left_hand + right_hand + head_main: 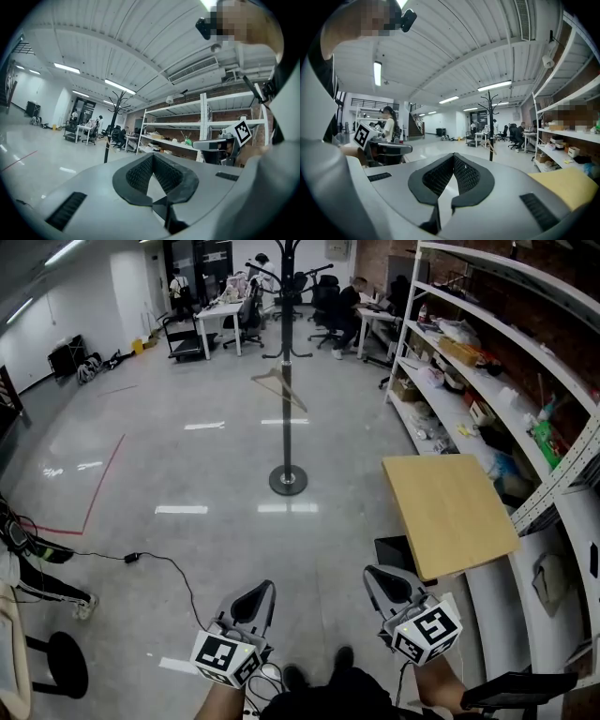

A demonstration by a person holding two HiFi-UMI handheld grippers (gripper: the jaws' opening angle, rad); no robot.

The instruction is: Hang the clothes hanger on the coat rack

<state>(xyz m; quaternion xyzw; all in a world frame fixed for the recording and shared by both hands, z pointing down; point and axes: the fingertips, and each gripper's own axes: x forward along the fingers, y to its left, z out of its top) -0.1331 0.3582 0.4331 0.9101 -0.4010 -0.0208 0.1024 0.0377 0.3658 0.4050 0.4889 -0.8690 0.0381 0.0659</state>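
Left tongs (258,598): jaws together, nothing between them. Right tongs (386,585): same, closed on nothing. Both are held low and close to the person, well short of the coat rack (287,427) and pointing roughly toward it.

Clothes hanger (278,388) is on the coat rack, just beside the pole below the lower hooks, tilted.

Wooden counter (448,512) is right of the rack, on the near side and next to the right tongs. Shelving (487,381) runs along the wall right of the rack. Black cable (159,563) lies on the floor to the rack's near left.
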